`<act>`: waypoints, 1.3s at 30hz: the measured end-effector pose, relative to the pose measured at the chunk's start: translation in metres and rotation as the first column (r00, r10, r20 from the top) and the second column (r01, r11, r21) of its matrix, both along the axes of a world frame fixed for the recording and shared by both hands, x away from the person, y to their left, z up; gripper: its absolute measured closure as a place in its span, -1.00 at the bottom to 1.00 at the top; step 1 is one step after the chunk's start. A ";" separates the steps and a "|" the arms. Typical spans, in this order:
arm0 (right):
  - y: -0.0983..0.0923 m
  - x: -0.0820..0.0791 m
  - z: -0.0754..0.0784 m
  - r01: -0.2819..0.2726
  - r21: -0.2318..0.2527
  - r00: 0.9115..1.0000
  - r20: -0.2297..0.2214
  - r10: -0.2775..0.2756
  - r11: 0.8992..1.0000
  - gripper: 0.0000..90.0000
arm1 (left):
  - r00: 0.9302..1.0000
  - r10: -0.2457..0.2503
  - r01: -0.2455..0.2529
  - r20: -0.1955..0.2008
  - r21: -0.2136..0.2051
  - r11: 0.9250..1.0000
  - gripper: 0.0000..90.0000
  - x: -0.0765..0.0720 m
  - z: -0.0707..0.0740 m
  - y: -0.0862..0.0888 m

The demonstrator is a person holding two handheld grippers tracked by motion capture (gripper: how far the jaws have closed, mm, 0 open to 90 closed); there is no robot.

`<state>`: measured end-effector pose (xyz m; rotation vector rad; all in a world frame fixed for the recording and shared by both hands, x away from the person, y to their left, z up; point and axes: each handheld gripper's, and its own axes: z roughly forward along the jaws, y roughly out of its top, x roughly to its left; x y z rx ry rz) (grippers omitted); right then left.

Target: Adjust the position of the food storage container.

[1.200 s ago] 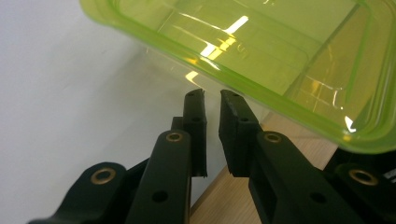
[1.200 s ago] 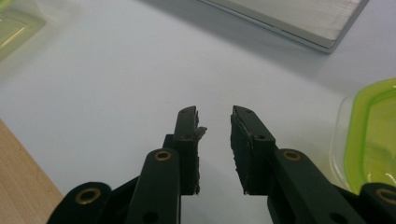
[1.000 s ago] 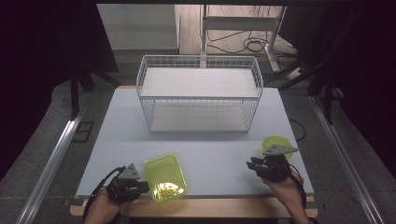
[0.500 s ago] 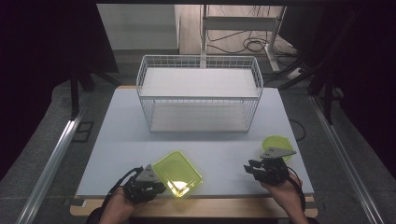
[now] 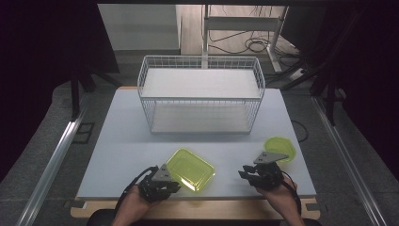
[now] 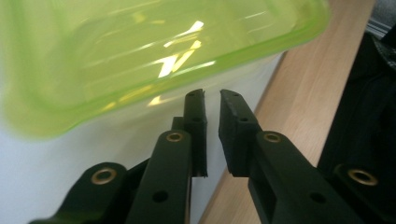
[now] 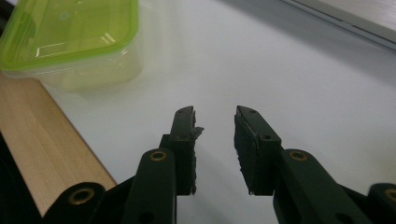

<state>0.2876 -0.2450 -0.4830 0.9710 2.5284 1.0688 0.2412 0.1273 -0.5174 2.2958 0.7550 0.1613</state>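
On the white surface, the worry begins at its near edge, where a wooden strip runs and nothing would stop a thing sliding off toward the person; the white wire basket stands well apart at the far middle, so any carry to it would be long; the yellow-green translucent rectangular plastic container lies close to that near edge, just beside the left tool, and seems slightly tilted; the small round green plastic container sits near the right edge, just beyond the right tool, where a careless sweep could knock it over the side. In the left gripper view the left tool's jaws stand narrow with nothing between them, their tips right at the container's wall, though I cannot tell whether they touch; a nudge from jaws set like that would likely make the smooth plastic skid or spin, not lift. The right tool's jaws stand apart and empty over bare surface, too far off to steady the rectangular container.
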 end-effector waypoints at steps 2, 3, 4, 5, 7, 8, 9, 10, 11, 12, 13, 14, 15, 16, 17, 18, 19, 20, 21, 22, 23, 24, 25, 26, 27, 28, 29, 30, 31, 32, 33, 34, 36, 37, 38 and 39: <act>0.002 -0.001 0.000 -0.008 -0.002 1.000 0.003 0.008 1.000 0.55 | 1.000 0.013 -0.013 -0.001 0.001 1.000 0.87 0.002 0.000 0.007; 0.004 -0.002 0.000 -0.015 -0.003 1.000 0.000 0.015 1.000 0.57 | 0.999 0.040 -0.041 -0.003 -0.005 0.999 0.87 0.003 0.001 0.015; 0.006 -0.003 -0.001 -0.024 -0.004 1.000 0.001 0.024 1.000 0.59 | 0.998 0.059 -0.059 0.000 -0.004 0.998 0.88 0.006 0.002 0.023; 0.008 -0.004 -0.001 -0.032 -0.004 0.999 -0.003 0.032 0.999 0.62 | 0.996 0.089 -0.089 0.006 -0.009 0.996 0.90 0.008 0.003 0.031; 0.011 -0.005 -0.003 -0.048 -0.002 0.999 -0.015 0.048 0.999 0.68 | 0.991 0.133 -0.133 0.014 -0.016 0.991 0.90 0.012 0.003 0.041; 0.015 -0.005 -0.005 -0.063 0.003 0.998 -0.028 0.063 0.998 0.75 | 0.985 0.170 -0.170 0.028 -0.012 0.985 0.91 0.016 0.003 0.048; 0.016 -0.006 -0.005 -0.068 0.005 0.997 -0.033 0.068 0.998 0.76 | 0.981 0.190 -0.190 0.033 -0.009 0.982 0.91 0.019 0.002 0.050; 0.016 -0.006 -0.005 -0.068 0.005 0.997 -0.033 0.068 0.998 0.76 | 0.981 0.190 -0.190 0.033 -0.009 0.982 0.91 0.019 0.002 0.050; 0.020 -0.007 -0.006 -0.087 0.017 0.995 -0.047 0.088 0.996 0.79 | 0.976 0.214 -0.214 0.034 0.000 0.977 0.90 0.025 -0.001 0.052; 0.022 -0.008 -0.007 -0.091 0.021 0.994 -0.054 0.092 0.996 0.79 | 0.975 0.218 -0.218 0.038 0.009 0.976 0.90 0.029 -0.003 0.053; 0.025 -0.009 -0.007 -0.101 0.027 0.993 -0.060 0.103 0.995 0.79 | 0.975 0.218 -0.218 0.038 0.009 0.976 0.90 0.029 -0.003 0.053; 0.025 -0.009 -0.007 -0.101 0.027 0.993 -0.060 0.103 0.995 0.79 | 0.975 0.220 -0.221 0.036 0.015 0.975 0.90 0.033 -0.004 0.053; 0.030 -0.010 -0.010 -0.119 0.029 0.990 -0.074 0.121 0.993 0.79 | 0.975 0.221 -0.221 0.034 0.013 0.975 0.90 0.039 -0.006 0.053; 0.034 -0.011 -0.011 -0.128 0.026 0.989 -0.077 0.130 0.991 0.79 | 0.975 0.219 -0.220 0.032 0.011 0.976 0.89 0.042 -0.007 0.053; 0.037 -0.012 -0.012 -0.135 0.023 0.987 -0.084 0.137 0.991 0.79 | 0.976 0.215 -0.216 0.033 0.009 0.976 0.89 0.045 -0.007 0.052; 0.037 -0.012 -0.012 -0.135 0.023 0.987 -0.084 0.137 0.991 0.79 | 0.976 0.215 -0.216 0.033 0.009 0.976 0.88 0.045 -0.007 0.052; 0.040 -0.012 -0.014 -0.143 0.024 0.986 -0.088 0.144 0.989 0.79 | 0.977 0.210 -0.210 0.030 0.002 0.978 0.88 0.048 -0.008 0.051; 0.044 -0.012 -0.016 -0.153 0.026 0.983 -0.096 0.154 0.988 0.79 | 0.979 0.202 -0.201 0.025 -0.007 0.979 0.88 0.050 -0.008 0.050; 0.047 -0.012 -0.017 -0.158 0.029 0.982 -0.102 0.160 0.987 0.79 | 0.981 0.192 -0.192 0.020 -0.014 0.981 0.88 0.051 -0.008 0.048; 0.051 -0.012 -0.018 -0.168 0.030 0.980 -0.106 0.170 0.985 0.79 | 0.983 0.185 -0.185 0.015 -0.020 0.983 0.88 0.051 -0.008 0.046; 0.059 -0.012 -0.021 -0.182 0.019 0.977 -0.111 0.183 0.983 0.79 | 0.986 0.164 -0.164 0.004 -0.022 0.986 0.89 0.050 -0.008 0.041; 0.059 -0.012 -0.021 -0.182 0.019 0.977 -0.111 0.183 0.983 0.79 | 0.986 0.164 -0.164 0.004 -0.022 0.986 0.88 0.050 -0.008 0.041; 0.065 -0.012 -0.024 -0.181 0.009 0.977 -0.108 0.181 0.983 0.79 | 0.989 0.147 -0.147 -0.008 -0.014 0.989 0.88 0.049 -0.009 0.037; 0.065 -0.012 -0.024 -0.181 0.009 0.977 -0.108 0.181 0.983 0.79 | 0.989 0.147 -0.147 -0.008 -0.014 0.989 0.88 0.049 -0.009 0.037; 0.066 -0.011 -0.024 -0.179 0.005 0.978 -0.105 0.179 0.984 0.79 | 0.991 0.135 -0.135 -0.015 -0.017 0.991 0.88 0.048 -0.009 0.036; 0.068 -0.011 -0.025 -0.177 0.003 0.979 -0.105 0.176 0.984 0.79 | 0.991 0.133 -0.134 -0.017 -0.021 0.991 0.88 0.047 -0.009 0.034; 0.069 -0.011 -0.025 -0.175 0.002 0.979 -0.102 0.174 0.985 0.79 | 0.992 0.123 -0.123 -0.016 -0.016 0.992 0.88 0.046 -0.008 0.032; 0.068 -0.010 -0.025 -0.168 0.004 0.981 -0.099 0.168 0.986 0.79 | 0.993 0.112 -0.112 -0.022 -0.031 0.993 0.88 0.045 -0.007 0.029; 0.068 -0.010 -0.025 -0.168 0.004 0.981 -0.099 0.168 0.986 0.79 | 0.993 0.112 -0.112 -0.022 -0.031 0.993 0.88 0.045 -0.007 0.029; 0.068 -0.009 -0.025 -0.165 0.006 0.982 -0.096 0.164 0.986 0.78 | 0.994 0.102 -0.102 -0.026 -0.033 0.994 0.88 0.044 -0.007 0.026; 0.064 -0.006 -0.025 -0.148 0.010 0.984 -0.096 0.148 0.989 0.77 | 0.995 0.101 -0.101 -0.026 -0.035 0.994 0.88 0.043 -0.008 0.023; 0.064 -0.006 -0.025 -0.148 0.010 0.984 -0.096 0.148 0.989 0.77 | 0.995 0.095 -0.096 -0.026 -0.029 0.995 0.88 0.043 -0.008 0.021; 0.059 -0.001 -0.026 -0.121 0.002 0.988 -0.098 0.121 0.993 0.75 | 0.996 0.081 -0.082 -0.030 -0.032 0.996 0.88 0.041 -0.008 0.015; 0.057 0.001 -0.026 -0.108 0.002 0.989 -0.097 0.108 0.994 0.75 | 0.997 0.069 -0.071 -0.033 -0.035 0.997 0.88 0.040 -0.008 0.012; 0.057 0.001 -0.026 -0.108 0.002 0.989 -0.097 0.108 0.994 0.75 | 0.997 0.062 -0.063 -0.034 -0.035 0.997 0.88 0.040 -0.007 0.010; 0.056 0.003 -0.026 -0.101 0.000 0.990 -0.094 0.101 0.995 0.75 | 0.998 0.049 -0.050 -0.033 -0.037 0.998 0.88 0.039 -0.007 0.006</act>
